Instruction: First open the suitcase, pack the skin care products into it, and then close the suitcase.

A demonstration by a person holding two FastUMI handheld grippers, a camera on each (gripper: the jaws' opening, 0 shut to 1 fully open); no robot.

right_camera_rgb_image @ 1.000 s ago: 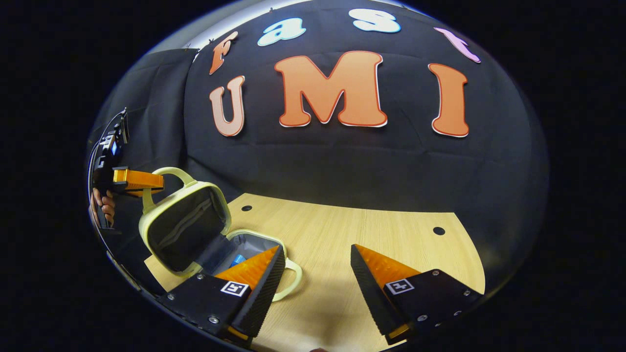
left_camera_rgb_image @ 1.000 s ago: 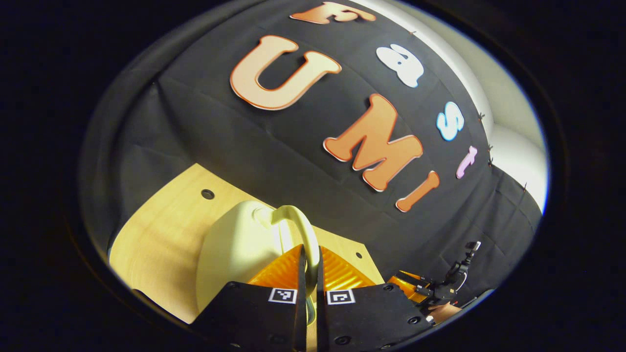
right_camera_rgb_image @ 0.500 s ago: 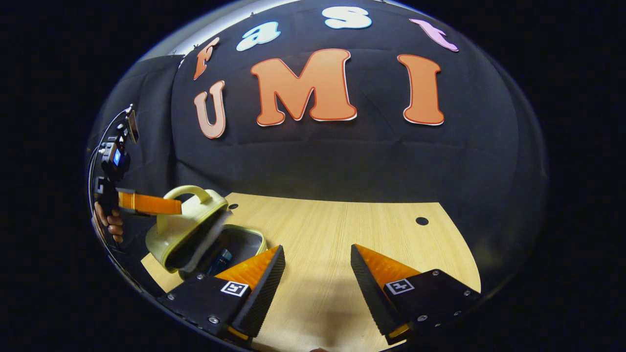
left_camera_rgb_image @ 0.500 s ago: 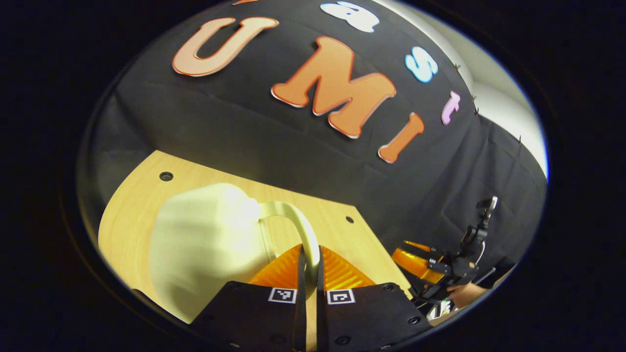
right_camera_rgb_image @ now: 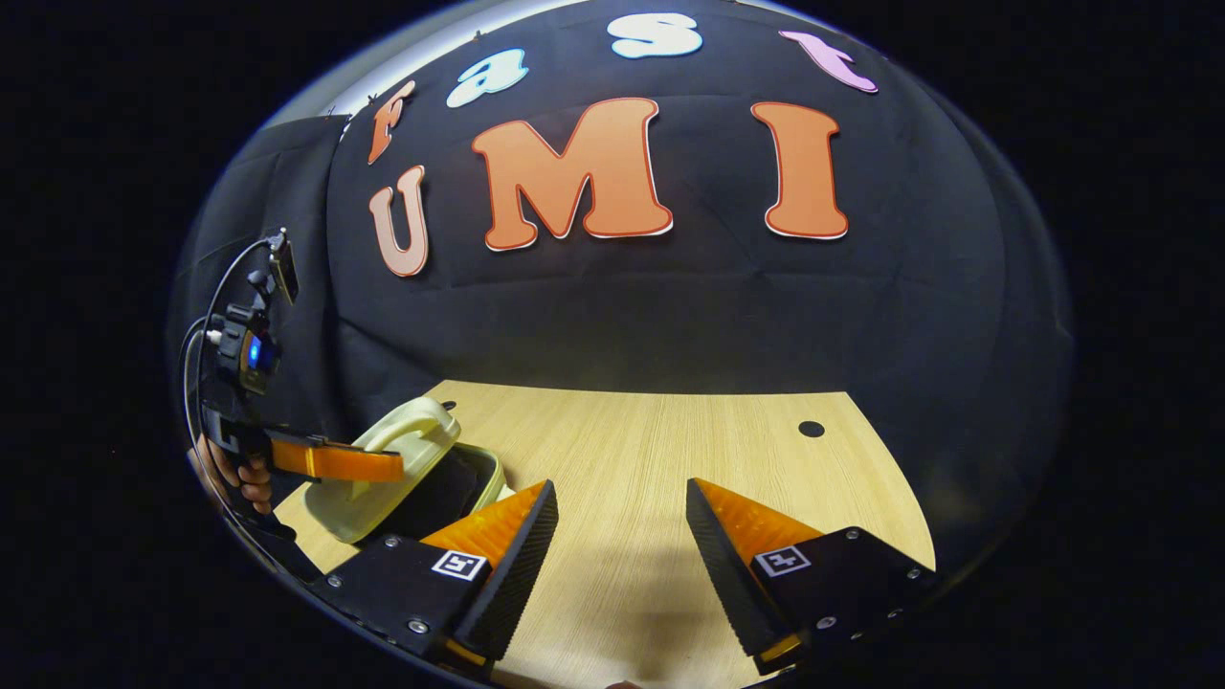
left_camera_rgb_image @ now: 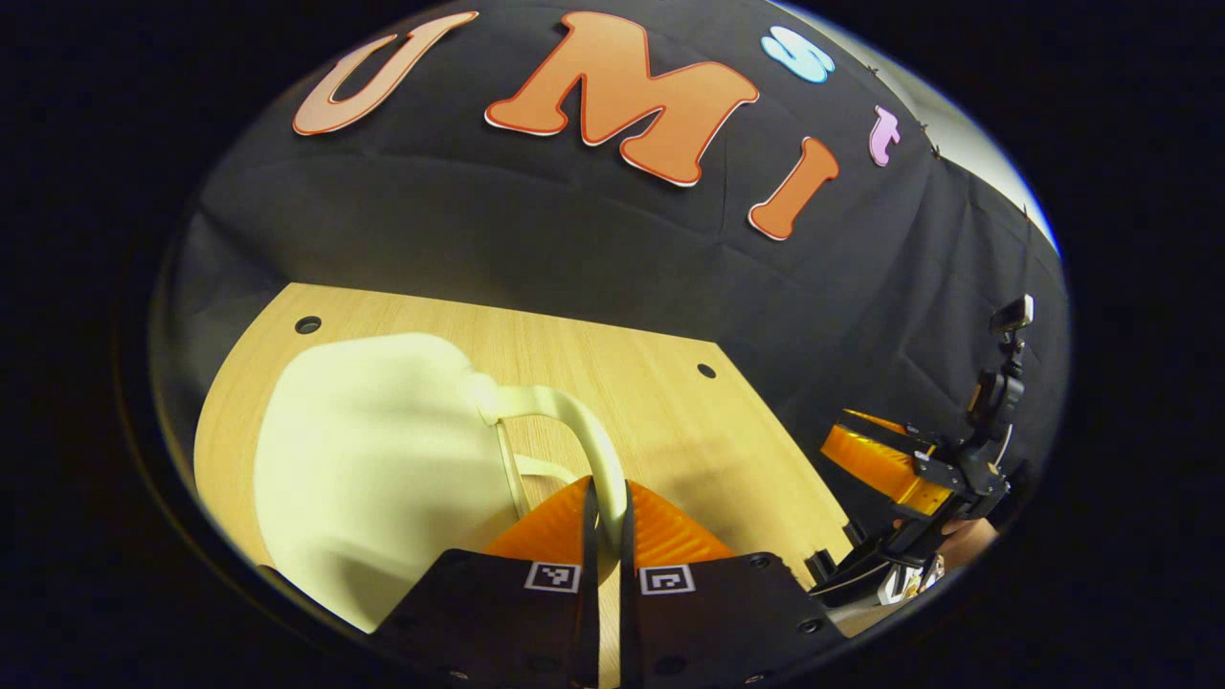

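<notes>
We see the left gripper (left_camera_rgb_image: 605, 522) with its fingers (left_camera_rgb_image: 555, 517) nearly closed, both pinching the pale handle (left_camera_rgb_image: 584, 445) of the suitcase lid (left_camera_rgb_image: 373, 469). In the right gripper view the left gripper (right_camera_rgb_image: 388, 466) reaches in from the left, a hand (right_camera_rgb_image: 244, 478) behind it. The right gripper (right_camera_rgb_image: 620, 522) has its fingers (right_camera_rgb_image: 507, 522) wide apart, holding nothing, hovering over the bare tabletop (right_camera_rgb_image: 670, 450). Against a second ago, the lid has dropped from nearly upright to almost flat over the suitcase base (right_camera_rgb_image: 483, 474), only a narrow dark gap left; we can no longer see the blue item inside. The right gripper has not moved much. The suitcase sits at the tabletop's left end, its long axis running from near left toward the far wall, handle side facing the right gripper.
</notes>
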